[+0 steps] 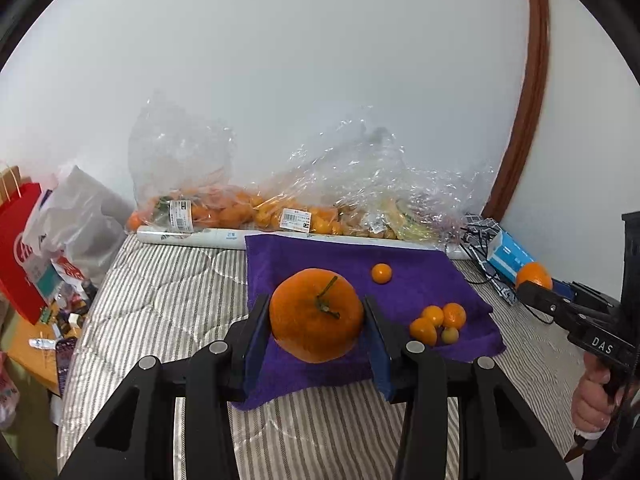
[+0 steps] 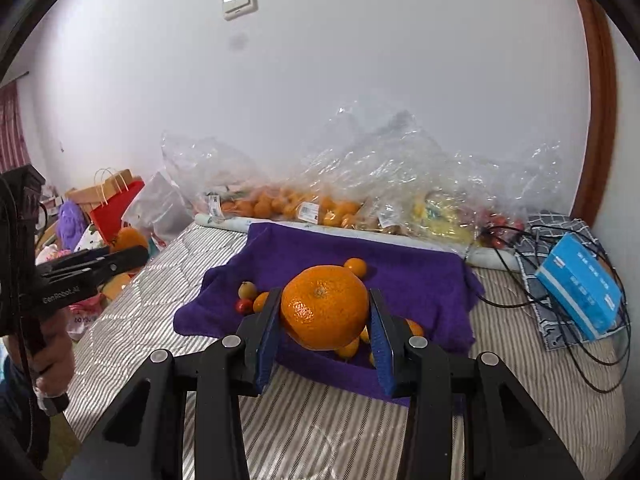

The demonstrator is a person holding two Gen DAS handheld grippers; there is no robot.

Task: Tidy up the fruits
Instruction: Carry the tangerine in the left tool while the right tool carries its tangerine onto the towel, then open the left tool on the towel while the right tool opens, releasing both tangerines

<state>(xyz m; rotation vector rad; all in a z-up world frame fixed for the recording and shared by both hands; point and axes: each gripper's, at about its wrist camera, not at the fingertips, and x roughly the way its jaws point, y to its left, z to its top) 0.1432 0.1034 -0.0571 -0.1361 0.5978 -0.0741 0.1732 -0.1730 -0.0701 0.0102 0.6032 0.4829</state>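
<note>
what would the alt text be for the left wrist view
The left tool grips a large orange, stem up, above a purple towel spread on a striped bed. Small oranges lie on the towel, clear bags of fruit line the white wall, and the right tool holds another orange at the right edge.
</note>
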